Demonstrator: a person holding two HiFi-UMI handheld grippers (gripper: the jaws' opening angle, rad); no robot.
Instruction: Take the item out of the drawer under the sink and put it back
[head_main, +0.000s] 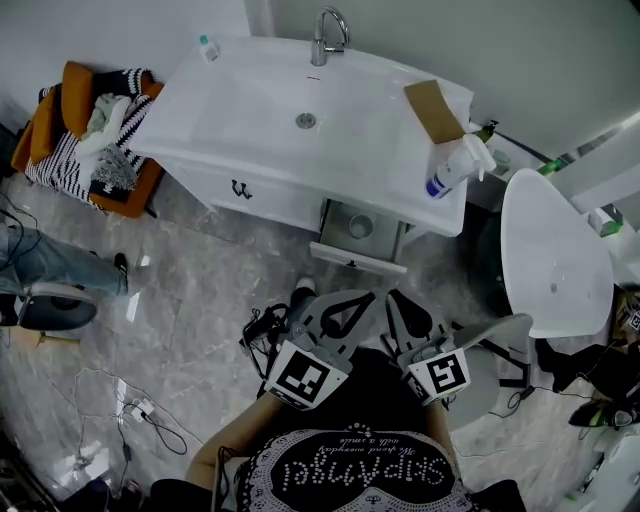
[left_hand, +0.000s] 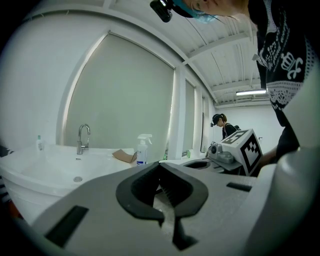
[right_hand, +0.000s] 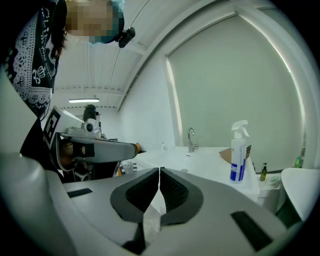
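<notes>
Hand-held gripper (right_hand: 159, 172) closed, empty, spray bottle (right_hand: 239, 152) on sink (right_hand: 205, 164)

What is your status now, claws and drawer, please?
Left claw shut, empty; right claw shut, empty. Drawer under sink open, round item inside, not gripped. Nothing seen between claws and drawer.

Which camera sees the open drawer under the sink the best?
The head view. It looks down into the open drawer below the sink, and a round grey thing shows inside. The left gripper view and the right gripper view show none of the drawer; they look across the sink's top.
</notes>
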